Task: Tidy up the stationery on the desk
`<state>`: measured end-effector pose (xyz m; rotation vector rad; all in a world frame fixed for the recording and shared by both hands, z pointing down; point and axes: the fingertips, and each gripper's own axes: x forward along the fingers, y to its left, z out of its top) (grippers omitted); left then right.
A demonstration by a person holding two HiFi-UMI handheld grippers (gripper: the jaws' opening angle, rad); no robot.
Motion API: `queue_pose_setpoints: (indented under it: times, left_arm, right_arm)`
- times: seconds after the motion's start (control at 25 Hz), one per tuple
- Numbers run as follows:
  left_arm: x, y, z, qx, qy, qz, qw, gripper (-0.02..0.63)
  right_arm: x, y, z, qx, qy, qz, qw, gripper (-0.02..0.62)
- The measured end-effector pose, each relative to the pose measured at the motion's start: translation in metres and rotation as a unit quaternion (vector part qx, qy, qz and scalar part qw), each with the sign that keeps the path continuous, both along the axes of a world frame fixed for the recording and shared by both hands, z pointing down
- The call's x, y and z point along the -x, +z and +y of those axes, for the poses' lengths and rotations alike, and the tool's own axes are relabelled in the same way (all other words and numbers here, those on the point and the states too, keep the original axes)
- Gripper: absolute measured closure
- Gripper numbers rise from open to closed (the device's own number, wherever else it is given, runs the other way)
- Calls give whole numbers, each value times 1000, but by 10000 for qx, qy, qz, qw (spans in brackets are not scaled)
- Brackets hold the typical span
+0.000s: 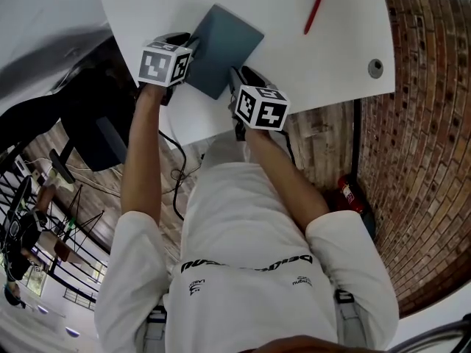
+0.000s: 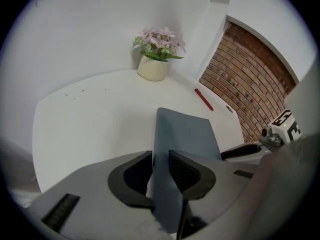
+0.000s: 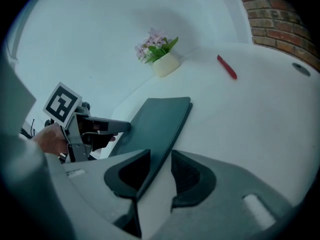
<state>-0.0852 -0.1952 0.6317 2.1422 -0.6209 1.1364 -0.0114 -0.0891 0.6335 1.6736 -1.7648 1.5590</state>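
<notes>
Bench: a white bench (image 1: 324, 65) ran across the far part of the head view, with brickwork (image 1: 427, 123) to its right.
Notebook: a dark grey-blue notebook (image 1: 221, 50) sat on the near-left part of the bench, turned at an angle to the bench edges. Both tongs were at its near side.
Left tongs: the left tongs (image 2: 160, 166) were pressed onto the notebook's near-left edge. Its own view showed the cover filling the gap between the two dark pads.
Right tongs: the right tongs (image 3: 160, 171) stood spread around the notebook's near-right corner. The cover lay against the left pad, with bare bench showing between it and the right pad.
Notebook's tilt: from the right tongs' view the cover sloped, higher at the side held by the left tongs. I could not tell whether the far edge touched the bench.
Pen: a red pen (image 1: 313, 12) lay alone on the far-right part of the bench, well apart from the notebook.
Flowers: a cream pot of pink flowers (image 2: 152, 68) stood at the far edge of the bench against the white wall.
Cap: a small round grey cap (image 1: 375, 68) was set in the bench near its right edge.
Person: a white shirt (image 1: 250, 256) filled the near middle of the head view, both arms reaching to the tongs.
</notes>
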Motion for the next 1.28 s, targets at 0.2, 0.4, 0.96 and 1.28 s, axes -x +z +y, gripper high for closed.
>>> queue_pose_setpoints:
  times: [0.2,0.4,0.96,1.28]
  left_arm:
    - [-3,5,4,488,75,102,9987,508]
    - [-5,5,5,774,-84,161,9968,508]
    - [-7,4,11,754,-445,76,9961,515]
    - [-16,1,26,828,-700,173,9940,515]
  right_arm:
    - [-1,3,1,17,-91,47,9999,482]
    - [1,3,-1,28,-197,-37,9998,503]
    - [-14,-1,-6,-60,-308,7,9995,512]
    - [-36,-6,-7,-209,-523,138,9983,514]
